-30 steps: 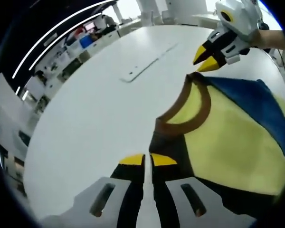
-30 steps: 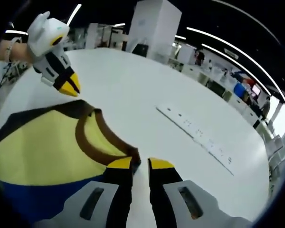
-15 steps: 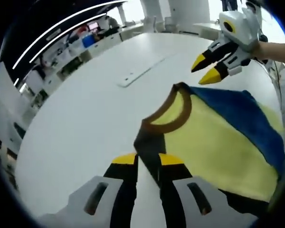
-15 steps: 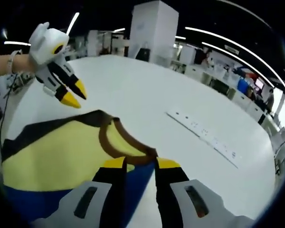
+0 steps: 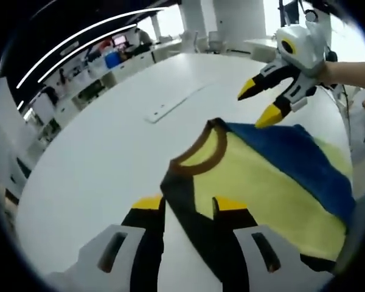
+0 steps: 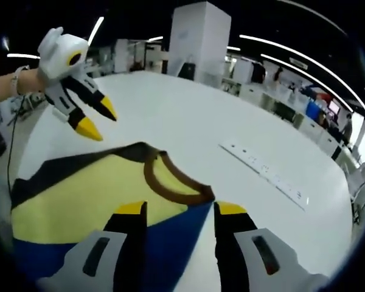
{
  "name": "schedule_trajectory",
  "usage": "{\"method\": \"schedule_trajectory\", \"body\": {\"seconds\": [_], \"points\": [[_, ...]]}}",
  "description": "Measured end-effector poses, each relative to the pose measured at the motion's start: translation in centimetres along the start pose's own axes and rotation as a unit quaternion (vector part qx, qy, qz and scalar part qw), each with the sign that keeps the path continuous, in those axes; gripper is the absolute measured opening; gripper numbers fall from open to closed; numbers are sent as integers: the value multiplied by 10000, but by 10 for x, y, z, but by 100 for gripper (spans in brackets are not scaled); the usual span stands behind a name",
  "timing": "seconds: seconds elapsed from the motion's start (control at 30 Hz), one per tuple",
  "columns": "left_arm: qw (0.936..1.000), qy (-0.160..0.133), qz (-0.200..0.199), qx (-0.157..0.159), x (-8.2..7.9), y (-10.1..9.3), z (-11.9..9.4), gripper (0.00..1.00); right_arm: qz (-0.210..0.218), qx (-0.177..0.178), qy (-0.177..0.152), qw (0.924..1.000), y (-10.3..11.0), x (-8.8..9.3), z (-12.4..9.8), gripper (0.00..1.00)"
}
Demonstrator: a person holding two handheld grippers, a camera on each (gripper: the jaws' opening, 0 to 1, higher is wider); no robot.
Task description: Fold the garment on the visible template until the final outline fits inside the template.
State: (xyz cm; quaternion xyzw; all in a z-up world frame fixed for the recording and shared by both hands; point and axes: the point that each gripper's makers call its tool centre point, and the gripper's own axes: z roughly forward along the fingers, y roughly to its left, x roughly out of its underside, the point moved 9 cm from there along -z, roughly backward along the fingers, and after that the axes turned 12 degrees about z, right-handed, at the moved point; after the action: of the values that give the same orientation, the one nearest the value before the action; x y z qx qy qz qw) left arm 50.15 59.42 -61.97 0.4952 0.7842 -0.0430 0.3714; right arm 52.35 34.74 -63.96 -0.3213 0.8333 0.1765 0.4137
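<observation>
My left hand-held gripper (image 5: 181,205) and right hand-held gripper (image 6: 176,210) are spread; the yellow-and-blue brown-collared shirt (image 6: 103,194) at 6 o'clock on the white tabletop (image 6: 170,121) seems partly folded.

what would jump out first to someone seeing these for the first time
The yellow and blue garment with a brown collar, lying on a big white table. Next, the yellow-tipped grippers: the left gripper hangs open above the garment's far edge, and the right gripper stands open over the collar.
</observation>
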Motion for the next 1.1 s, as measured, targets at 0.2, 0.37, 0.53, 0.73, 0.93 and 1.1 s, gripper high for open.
{"method": "schedule_trajectory", "body": {"seconds": [0.2, 0.37, 0.53, 0.73, 0.93, 1.1], "points": [[9999, -75, 21, 90, 3, -4, -12, 33, 82, -90, -101, 9999, 11, -2, -9, 51], [9999, -16, 31, 140, 6, -6, -20, 37, 78, -151, -98, 9998, 17, -2, -14, 56], [9999, -55, 10, 92, 6, -7, -26, 40, 64, -128, -64, 9999, 19, 0, -17, 61], [10000, -19, 47, 44, 8, -8, -33, 42, 108, -112, -54, 9999, 19, 1, -23, 63], [10000, -39, 41, 51, 8, -12, -40, 43, 104, -171, -77, 9998, 22, 0, -30, 67], [9999, -64, 49, 142, 8, -19, -47, 48, 57, -192, -39, 9998, 30, 3, -37, 69]]}}
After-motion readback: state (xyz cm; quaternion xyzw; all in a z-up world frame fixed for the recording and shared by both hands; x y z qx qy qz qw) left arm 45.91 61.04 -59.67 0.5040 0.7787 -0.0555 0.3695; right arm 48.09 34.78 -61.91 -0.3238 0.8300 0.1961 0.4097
